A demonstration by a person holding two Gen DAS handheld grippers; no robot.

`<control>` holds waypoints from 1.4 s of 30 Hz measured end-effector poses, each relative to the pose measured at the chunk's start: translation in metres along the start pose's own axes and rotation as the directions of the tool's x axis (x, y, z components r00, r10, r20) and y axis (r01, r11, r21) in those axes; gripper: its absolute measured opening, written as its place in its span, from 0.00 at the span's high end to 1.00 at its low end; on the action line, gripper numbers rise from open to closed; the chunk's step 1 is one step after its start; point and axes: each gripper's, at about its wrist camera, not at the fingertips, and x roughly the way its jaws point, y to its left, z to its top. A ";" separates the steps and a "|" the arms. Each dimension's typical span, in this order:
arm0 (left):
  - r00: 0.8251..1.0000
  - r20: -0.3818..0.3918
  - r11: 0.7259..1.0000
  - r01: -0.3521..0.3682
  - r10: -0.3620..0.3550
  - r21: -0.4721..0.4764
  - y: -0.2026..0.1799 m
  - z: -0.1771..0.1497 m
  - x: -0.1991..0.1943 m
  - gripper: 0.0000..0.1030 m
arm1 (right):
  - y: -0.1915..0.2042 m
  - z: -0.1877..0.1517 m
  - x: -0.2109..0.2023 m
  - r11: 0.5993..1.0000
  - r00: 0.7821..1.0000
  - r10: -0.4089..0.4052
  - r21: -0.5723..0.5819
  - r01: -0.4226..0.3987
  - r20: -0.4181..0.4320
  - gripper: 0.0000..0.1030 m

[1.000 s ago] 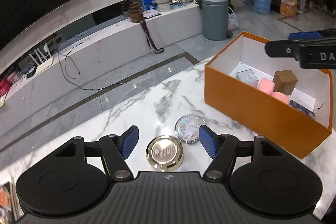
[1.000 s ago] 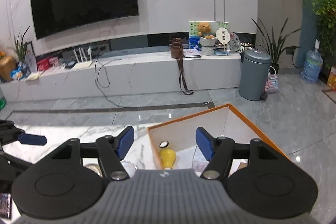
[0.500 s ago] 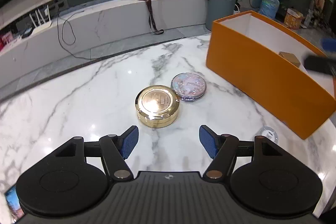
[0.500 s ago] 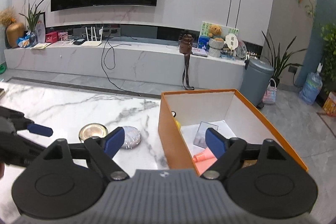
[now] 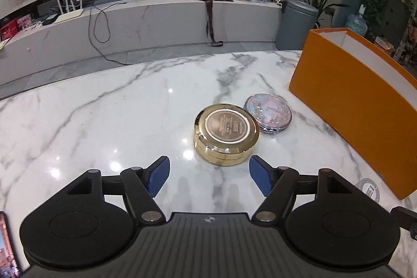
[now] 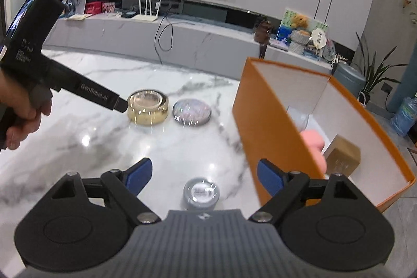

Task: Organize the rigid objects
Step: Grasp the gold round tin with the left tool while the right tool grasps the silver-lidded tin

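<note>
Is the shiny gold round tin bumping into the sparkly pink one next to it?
Cannot tell. In the left wrist view the gold tin overlaps the sparkly compact, hiding any gap. The right wrist view seems to show table between them, but it is blurred.

Black tongs (image 5: 209,175), blue ribbed pads (image 5: 159,176), silver screws

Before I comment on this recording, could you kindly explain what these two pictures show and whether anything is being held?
A person holds a handheld two-finger gripper in each hand; a camera on each looks along its fingers. The left gripper has its jaws open, just widening, nothing between them, just short of a gold round tin that lies beside a glittery compact on the marble table. The right gripper, jaws open and empty, is above a small clear-lidded jar beside the orange box.
</note>
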 end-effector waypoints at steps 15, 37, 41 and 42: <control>1.000 0.009 0.999 0.023 -0.023 0.023 -0.011 0.001 0.040 0.20 | -0.003 -0.018 0.028 1.000 0.996 0.026 0.018 -0.025 -0.082 0.35; 0.994 0.113 0.995 -0.008 -0.003 0.102 -0.021 0.008 0.068 0.09 | -0.004 -0.028 0.063 0.997 0.988 0.070 0.036 -0.066 -0.134 0.44; 0.992 0.123 0.995 -0.011 -0.001 0.096 -0.020 0.010 0.070 0.08 | -0.002 -0.030 0.066 0.997 0.986 0.078 0.034 -0.074 -0.146 0.47; 0.992 0.124 0.995 -0.010 -0.001 0.096 -0.019 0.010 0.071 0.08 | -0.002 -0.030 0.066 0.996 0.986 0.081 0.035 -0.076 -0.147 0.47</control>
